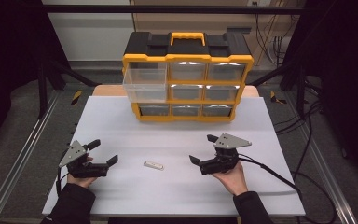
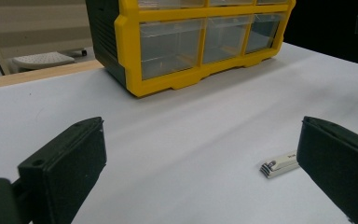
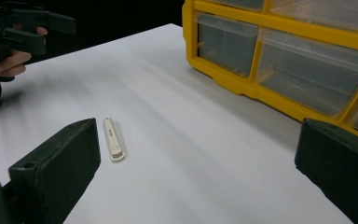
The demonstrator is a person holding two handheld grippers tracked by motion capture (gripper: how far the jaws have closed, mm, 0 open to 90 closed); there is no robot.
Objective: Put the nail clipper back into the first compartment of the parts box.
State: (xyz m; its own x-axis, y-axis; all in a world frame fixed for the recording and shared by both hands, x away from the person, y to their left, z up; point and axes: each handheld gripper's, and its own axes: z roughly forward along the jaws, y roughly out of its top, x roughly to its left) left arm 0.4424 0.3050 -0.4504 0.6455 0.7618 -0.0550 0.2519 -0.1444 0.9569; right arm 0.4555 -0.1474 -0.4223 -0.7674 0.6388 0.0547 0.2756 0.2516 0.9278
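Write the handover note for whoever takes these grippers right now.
Left gripper: open, holds nothing, resting low at the table's left.
Right gripper: open, holds nothing, at the right.
Nail clipper: flat on the white table between the two grippers, untouched.
Drawer cabinet: at the far edge, its top left drawer pulled out; the others look shut.
Done: a drawer is open.
Left, probably: pick up the clipper, put it in the open drawer, shut it.
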